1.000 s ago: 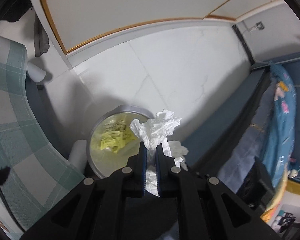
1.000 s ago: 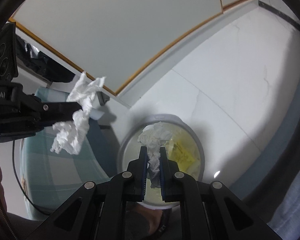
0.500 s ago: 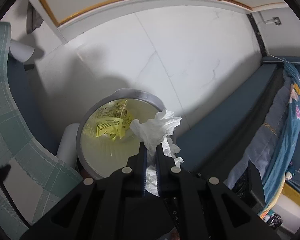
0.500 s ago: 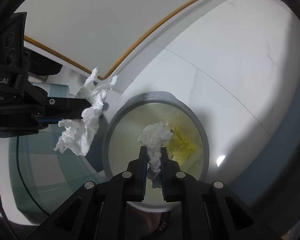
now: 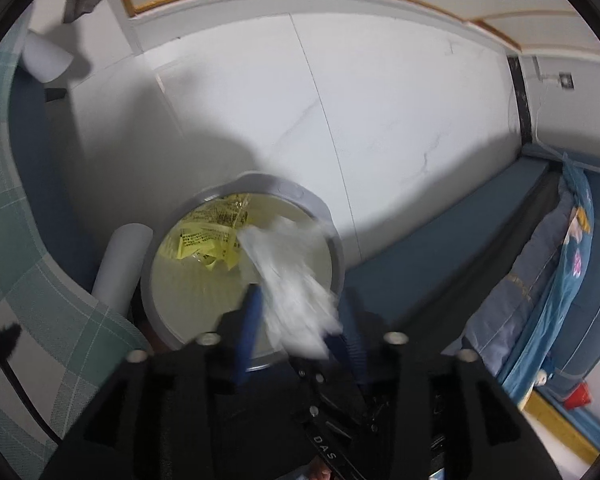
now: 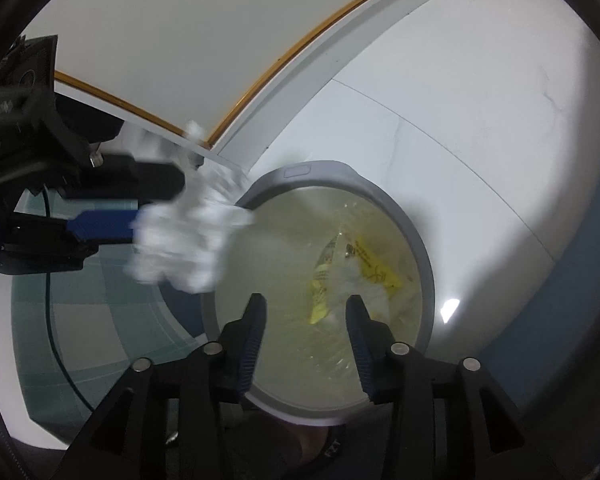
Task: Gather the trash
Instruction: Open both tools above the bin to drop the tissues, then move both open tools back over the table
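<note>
A: While both grippers hang over the trash bin (image 6: 416,248), what's the right gripper (image 6: 306,316) doing?

B: Fingers spread wide, nothing between them. Through the gap you see the bin's liner and the yellow wrappers (image 6: 364,272) at the bottom, with something white beside them (too blurred to call).

A: And the left gripper (image 5: 300,312)?

B: Jaws apart too. Crumpled white tissue (image 5: 292,280) sits in the gap, smeared by motion blur; cannot tell if it touches either blue pad (image 5: 250,320).

A: Where's the tissue relative to the bin?

B: Right wrist view puts it at the left gripper's tips, over the bin's left rim, partly above the opening.

A: Surroundings?

B: White tiled floor (image 5: 380,112), green checked fabric (image 5: 16,216) left of the bin, a white roll (image 5: 120,264) touching the bin's side, blue bedding (image 5: 572,264) on the right.
</note>
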Tool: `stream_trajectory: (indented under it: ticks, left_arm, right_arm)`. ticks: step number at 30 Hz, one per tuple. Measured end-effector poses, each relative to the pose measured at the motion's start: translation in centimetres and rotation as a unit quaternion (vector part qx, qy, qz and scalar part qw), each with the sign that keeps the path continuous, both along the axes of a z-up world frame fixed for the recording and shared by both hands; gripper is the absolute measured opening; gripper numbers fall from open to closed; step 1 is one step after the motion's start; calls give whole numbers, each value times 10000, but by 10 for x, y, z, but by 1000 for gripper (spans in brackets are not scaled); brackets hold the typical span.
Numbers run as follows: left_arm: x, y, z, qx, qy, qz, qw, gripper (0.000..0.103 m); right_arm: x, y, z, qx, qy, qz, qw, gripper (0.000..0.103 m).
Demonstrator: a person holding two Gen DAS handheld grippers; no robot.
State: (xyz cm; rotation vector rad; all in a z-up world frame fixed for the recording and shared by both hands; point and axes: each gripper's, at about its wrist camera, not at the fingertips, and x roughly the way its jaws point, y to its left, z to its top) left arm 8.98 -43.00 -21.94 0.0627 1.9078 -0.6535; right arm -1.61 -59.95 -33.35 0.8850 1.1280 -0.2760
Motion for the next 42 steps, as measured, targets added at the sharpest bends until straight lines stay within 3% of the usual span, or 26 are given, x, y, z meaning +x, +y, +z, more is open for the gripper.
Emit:
stream_trajectory:
  ticks: [5,8,11,14,20,22,26,29,33,36,42]
  left_arm:
    - [7,13,3,-103,118,370,9992,51]
    - [5,15,16,-60,-141,388,9991,51]
    - [8,22,47,67,-854,618,9944,52]
    - [9,26,77,37,-1402,719,9875,60]
    - [4,47,137,-430,-2104,838,9731,60]
    - [0,57,164,-534,-2504,824,9632,60]
    - [-7,82,210,-807,-3193,907,9398,60]
    - [-13,108,245,-1029,-3767,974,9154,60]
    - [-18,153,284,-1172,-4535,1326,8735,61]
    - [-19,198,304,-1174,-5002,1850,8377,61]
    - [-34,271,331,-1040,-5759,2417,7740,61]
  right_arm:
    - [-7,-4,14,-223,-44,-134,9997,50]
    - [-9,-7,26,-380,-109,-104,9992,50]
    - [-13,-10,35,-440,-152,-144,9988,50]
    - [-16,-8,49,-547,-254,-149,9981,50]
    - [-25,-10,110,-985,-774,-164,9920,51]
    - [-29,-11,140,-1109,-1062,-210,9879,51]
    - [-37,-8,198,-1277,-1707,-232,9767,53]
    - [-37,0,244,-1455,-2182,-118,9649,53]
    - [-35,21,304,-1602,-2834,121,9455,54]
    - [-29,49,346,-1709,-3241,378,9297,58]
    - [-22,108,403,-1976,-3843,914,8972,63]
